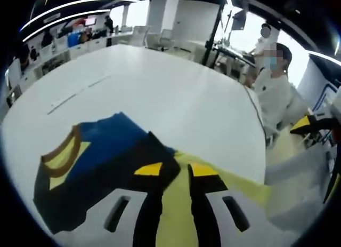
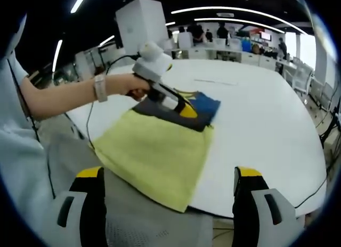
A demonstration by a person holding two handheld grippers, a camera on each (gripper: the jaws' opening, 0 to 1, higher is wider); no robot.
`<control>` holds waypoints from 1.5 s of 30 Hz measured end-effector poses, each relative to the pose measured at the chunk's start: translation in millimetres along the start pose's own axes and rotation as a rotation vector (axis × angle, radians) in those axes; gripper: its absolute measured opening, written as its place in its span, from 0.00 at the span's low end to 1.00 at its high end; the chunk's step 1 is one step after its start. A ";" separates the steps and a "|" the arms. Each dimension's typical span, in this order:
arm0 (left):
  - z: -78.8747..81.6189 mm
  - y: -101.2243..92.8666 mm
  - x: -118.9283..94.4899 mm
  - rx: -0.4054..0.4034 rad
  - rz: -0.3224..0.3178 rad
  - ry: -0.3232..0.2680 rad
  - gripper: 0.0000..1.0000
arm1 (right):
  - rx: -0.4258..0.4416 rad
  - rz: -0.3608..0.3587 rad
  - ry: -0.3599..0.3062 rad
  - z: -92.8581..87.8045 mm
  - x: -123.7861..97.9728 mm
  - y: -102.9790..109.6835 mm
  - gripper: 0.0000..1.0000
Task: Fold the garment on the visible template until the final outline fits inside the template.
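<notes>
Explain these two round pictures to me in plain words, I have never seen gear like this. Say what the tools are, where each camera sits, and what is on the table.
A person holds a two-jaw hand-held gripper in each hand; a fisheye camera rides on each one.

In the left gripper view, that left hand-held gripper has its yellow-tipped jaws close together over the dark navy and blue garment with a tan collar.

In the right gripper view, the right hand-held gripper has its jaws wide apart, holding nothing. Ahead, the person's hand holds the left gripper down on the garment.

On the white oval table the garment lies beside a yellow-green cloth. Whether the left jaws pinch fabric is unclear.
</notes>
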State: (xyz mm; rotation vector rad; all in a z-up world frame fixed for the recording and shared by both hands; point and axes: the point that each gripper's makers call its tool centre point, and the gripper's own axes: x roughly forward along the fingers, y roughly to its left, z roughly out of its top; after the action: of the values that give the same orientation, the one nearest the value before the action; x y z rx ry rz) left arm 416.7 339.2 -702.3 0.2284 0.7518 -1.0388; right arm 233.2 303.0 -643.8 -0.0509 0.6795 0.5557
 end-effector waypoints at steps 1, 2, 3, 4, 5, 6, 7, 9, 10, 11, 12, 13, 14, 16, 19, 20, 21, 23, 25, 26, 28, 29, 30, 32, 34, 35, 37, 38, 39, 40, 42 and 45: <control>0.3 0.3 -2.2 0.002 0.001 -0.005 0.16 | 0.000 0.001 0.001 -0.4 0.0 0.1 1.00; -0.2 1.3 -4.4 0.001 0.005 -0.006 0.18 | -0.001 0.002 0.003 -0.9 0.1 0.3 1.00; -0.9 2.5 -5.6 -0.001 0.009 -0.004 0.20 | -0.004 0.002 0.005 -1.1 0.1 0.4 1.00; -1.8 3.2 -7.0 0.000 0.013 -0.002 0.22 | -0.006 0.002 0.006 -1.1 0.2 0.6 1.00; -2.7 3.7 -9.4 0.002 0.017 -0.001 0.24 | -0.008 0.004 0.007 -0.8 0.4 1.1 1.00; -3.1 4.1 -12.1 0.003 0.019 -0.001 0.25 | -0.009 0.006 0.006 -0.2 0.6 1.4 1.00; -3.6 4.1 -13.6 0.002 0.019 0.002 0.25 | -0.013 0.008 0.006 0.5 1.1 1.9 1.00; -8.5 1.4 -17.8 0.015 0.006 0.032 0.25 | -0.019 0.012 0.009 1.5 2.5 2.6 1.00; -10.4 0.6 -20.0 0.020 0.005 0.045 0.25 | -0.021 0.013 0.009 2.1 3.0 2.8 1.00; -10.9 0.4 -20.7 0.022 0.005 0.048 0.26 | -0.025 0.017 0.008 3.3 3.6 3.5 1.00; -11.7 0.3 -22.1 0.025 0.005 0.053 0.29 | -0.027 0.019 0.006 4.3 3.9 3.9 1.00; -13.4 0.3 -24.4 0.029 0.008 0.065 0.32 | -0.028 0.020 0.005 4.9 4.2 4.2 1.00; -15.2 0.4 -26.5 0.032 0.011 0.076 0.38 | -0.033 0.022 0.006 5.8 4.4 4.4 1.00; -16.7 0.1 -29.8 0.051 0.015 0.086 0.42 | -0.038 0.024 0.007 6.7 4.7 4.4 1.00; -14.3 -0.7 -39.2 0.055 0.021 0.068 0.42 | -0.045 0.026 0.011 7.2 4.8 4.6 1.00; -13.9 -1.3 -41.4 0.055 0.022 0.067 0.44 | -0.047 0.026 0.011 7.6 4.7 4.6 1.00; -13.5 -1.7 -43.7 0.058 0.023 0.065 0.46 | -0.050 0.027 0.011 8.2 4.6 4.8 1.00; -12.4 -1.4 -51.0 0.067 0.035 0.063 0.53 | -0.055 0.027 0.011 9.2 4.3 5.3 1.00; -11.1 -0.4 -56.4 0.071 0.044 0.054 0.57 | -0.059 0.027 0.011 10.0 4.2 5.6 1.00; -10.6 1.0 -60.6 0.068 0.056 0.051 0.58 | -0.061 0.028 0.012 10.3 4.3 5.7 1.00; -10.7 2.1 -65.8 0.071 0.061 0.047 0.61 | -0.065 0.029 0.011 10.9 4.7 6.5 1.00; -10.8 2.6 -67.8 0.070 0.062 0.046 0.61 | -0.066 0.030 0.012 11.1 4.8 7.1 1.00; -11.5 3.1 -69.8 0.073 0.062 0.047 0.61 | -0.068 0.030 0.012 11.4 4.9 7.4 1.00; -14.0 4.0 -71.6 0.079 0.061 0.056 0.62 | -0.072 0.030 0.011 12.3 5.3 8.0 1.00; -17.9 5.5 -74.6 0.079 0.066 0.072 0.63 | -0.075 0.029 0.007 14.0 5.2 8.6 1.00; -19.2 5.6 -77.4 0.081 0.068 0.072 0.64 | -0.075 0.028 0.003 15.2 5.1 8.6 1.00; -21.0 4.8 -81.8 0.080 0.065 0.070 0.66 | -0.075 0.027 -0.001 16.4 4.9 9.1 1.00; -22.0 4.4 -83.5 0.076 0.063 0.070 0.67 | -0.076 0.026 -0.002 16.8 4.9 9.2 1.00; -23.3 3.8 -85.3 0.076 0.061 0.073 0.68 | -0.079 0.026 -0.001 16.8 4.9 9.8 1.00; -24.6 3.2 -87.1 0.076 0.059 0.076 0.69 | -0.080 0.026 0.000 16.8 4.9 10.1 1.00; -28.7 3.3 -91.0 0.071 0.058 0.079 0.73 | -0.086 0.028 -0.001 17.4 5.3 11.7 1.00; -33.9 5.3 -94.5 0.068 0.067 0.094 0.76 | -0.093 0.032 0.002 17.9 6.2 13.8 1.00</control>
State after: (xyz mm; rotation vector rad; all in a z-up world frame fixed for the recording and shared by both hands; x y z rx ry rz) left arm 378.6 424.8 -665.7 0.3604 0.7888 -0.9965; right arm 240.7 321.7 -631.8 -0.1274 0.6573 0.6181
